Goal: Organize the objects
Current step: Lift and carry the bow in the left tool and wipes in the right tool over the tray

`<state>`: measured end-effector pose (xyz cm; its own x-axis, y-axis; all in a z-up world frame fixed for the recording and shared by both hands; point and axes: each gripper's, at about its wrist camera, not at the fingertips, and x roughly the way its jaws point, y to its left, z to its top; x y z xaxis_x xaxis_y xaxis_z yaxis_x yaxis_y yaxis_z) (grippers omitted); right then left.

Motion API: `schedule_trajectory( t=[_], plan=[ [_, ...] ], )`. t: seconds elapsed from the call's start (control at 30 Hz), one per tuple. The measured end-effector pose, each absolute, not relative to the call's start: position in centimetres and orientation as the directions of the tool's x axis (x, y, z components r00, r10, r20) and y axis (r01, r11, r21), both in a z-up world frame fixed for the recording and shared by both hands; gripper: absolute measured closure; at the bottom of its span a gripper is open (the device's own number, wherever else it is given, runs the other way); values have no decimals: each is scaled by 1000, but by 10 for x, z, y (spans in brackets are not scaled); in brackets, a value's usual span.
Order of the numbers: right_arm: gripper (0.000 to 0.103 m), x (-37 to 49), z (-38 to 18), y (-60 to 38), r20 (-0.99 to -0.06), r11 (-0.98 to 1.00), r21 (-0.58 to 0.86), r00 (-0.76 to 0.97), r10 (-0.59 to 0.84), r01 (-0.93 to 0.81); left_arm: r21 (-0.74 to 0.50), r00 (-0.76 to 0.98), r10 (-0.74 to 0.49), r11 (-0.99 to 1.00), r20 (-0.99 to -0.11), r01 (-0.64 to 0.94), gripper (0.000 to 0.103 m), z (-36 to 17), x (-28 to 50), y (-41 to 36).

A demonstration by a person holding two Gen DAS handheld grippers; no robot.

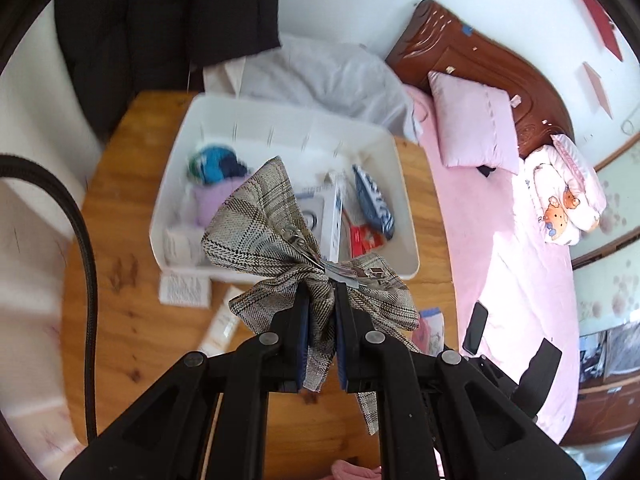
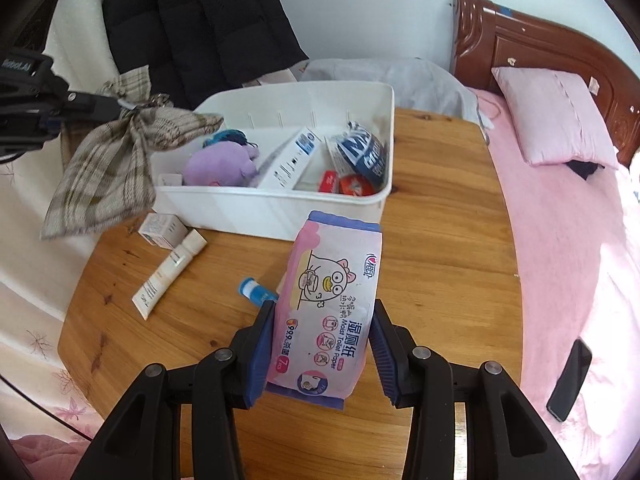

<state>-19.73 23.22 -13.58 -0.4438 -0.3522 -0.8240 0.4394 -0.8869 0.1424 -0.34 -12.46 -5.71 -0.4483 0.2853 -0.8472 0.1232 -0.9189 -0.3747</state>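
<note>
My left gripper (image 1: 322,292) is shut on a plaid fabric bow with a metal clip (image 1: 264,216), held above the near edge of the white bin (image 1: 280,120). The bow (image 2: 120,152) and left gripper (image 2: 116,106) also show in the right wrist view, left of the bin (image 2: 280,208). My right gripper (image 2: 324,316) is shut on a pink pack of wet toilet paper (image 2: 332,300), held above the round wooden table (image 2: 440,240). The bin holds a purple plush (image 2: 220,164), a white box (image 2: 292,156), a blue pouch (image 2: 360,152) and red packets (image 2: 344,184).
On the table near the bin lie a small white box (image 2: 164,230), a cream tube (image 2: 168,272) and a blue-capped tube (image 2: 256,290). A pink bed (image 2: 560,240) with a phone (image 2: 568,376) is on the right. A black coat (image 2: 200,20) hangs behind.
</note>
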Motion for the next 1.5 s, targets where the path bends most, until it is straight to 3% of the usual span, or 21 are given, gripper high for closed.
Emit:
schedule_trajectory(
  t=[0.4,0.7,1.5],
  plan=[
    [57,-210,-103,185,-761,-883,156,-516,-393,443,-290,-529,194,-951,-826,105,92,-37,-51,-161],
    [57,-230,-96,137,-733,-883,185,-539,-416,431,-266,-533,125,-944,-837,196,92,-42,-89,-185],
    [57,-303,-143,91,-767,-936,220,-544,-339,274,-205,-395,127,-965,-910,161,91,-128,-178,-206]
  ],
)
